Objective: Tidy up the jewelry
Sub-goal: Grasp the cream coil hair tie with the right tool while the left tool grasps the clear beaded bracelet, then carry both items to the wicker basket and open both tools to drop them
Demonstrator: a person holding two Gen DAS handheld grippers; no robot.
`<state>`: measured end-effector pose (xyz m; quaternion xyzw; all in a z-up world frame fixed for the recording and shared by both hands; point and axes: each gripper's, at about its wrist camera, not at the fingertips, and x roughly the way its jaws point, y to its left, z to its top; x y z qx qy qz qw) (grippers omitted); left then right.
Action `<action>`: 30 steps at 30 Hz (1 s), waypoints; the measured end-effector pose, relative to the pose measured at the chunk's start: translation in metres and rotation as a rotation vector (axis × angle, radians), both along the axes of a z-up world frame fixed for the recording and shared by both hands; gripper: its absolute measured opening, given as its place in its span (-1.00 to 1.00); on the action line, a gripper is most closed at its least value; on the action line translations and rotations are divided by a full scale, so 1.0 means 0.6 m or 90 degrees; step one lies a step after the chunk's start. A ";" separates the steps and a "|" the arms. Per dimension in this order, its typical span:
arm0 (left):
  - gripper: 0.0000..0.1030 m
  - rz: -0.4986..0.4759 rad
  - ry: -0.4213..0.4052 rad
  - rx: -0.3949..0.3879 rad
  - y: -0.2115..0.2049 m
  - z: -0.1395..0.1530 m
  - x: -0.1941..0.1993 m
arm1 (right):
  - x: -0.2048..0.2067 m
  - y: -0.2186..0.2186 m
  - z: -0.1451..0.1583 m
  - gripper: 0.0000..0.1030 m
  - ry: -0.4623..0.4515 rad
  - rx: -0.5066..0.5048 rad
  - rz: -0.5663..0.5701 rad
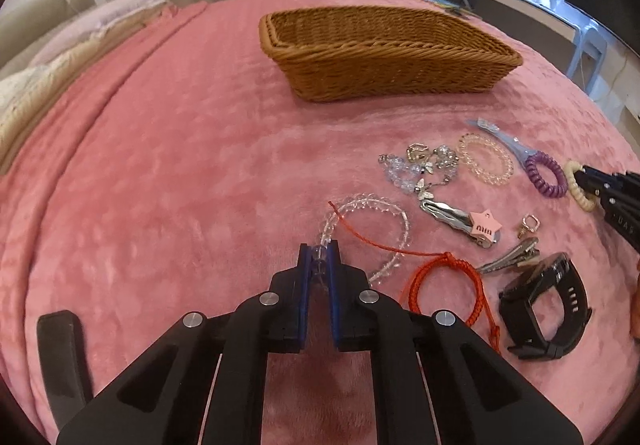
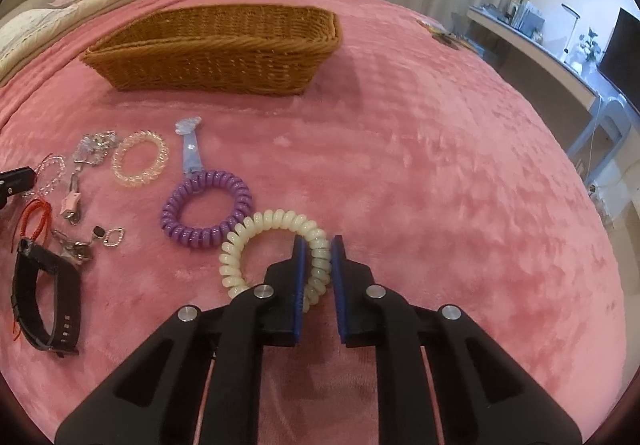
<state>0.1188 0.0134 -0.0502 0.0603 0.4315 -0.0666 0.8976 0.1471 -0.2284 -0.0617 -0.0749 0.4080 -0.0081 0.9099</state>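
One wicker basket sits apart from the scattered jewelry.

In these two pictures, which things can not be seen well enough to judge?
- Basket floor: both views, hidden by its near wall; contents unknown.
- Cream coil tie: left view, partly behind the right gripper.
- Clear bead bracelet: right view, partly behind the left gripper at the picture's edge.
- Silver charms: tangled and small, pieces not separable.
- Desk items: too small and far.
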 end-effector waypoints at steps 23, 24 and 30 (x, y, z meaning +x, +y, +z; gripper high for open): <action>-0.89 -0.140 -0.221 -0.166 -0.032 0.244 -0.002 | 0.025 0.059 0.200 -0.81 -0.154 0.048 0.072; -0.89 -0.145 -0.225 -0.171 -0.040 0.248 0.009 | 0.040 0.060 0.206 -0.81 -0.158 0.051 0.069; -0.88 -0.143 -0.224 -0.196 -0.082 0.242 0.125 | 0.170 0.070 0.206 -0.81 -0.132 0.081 0.054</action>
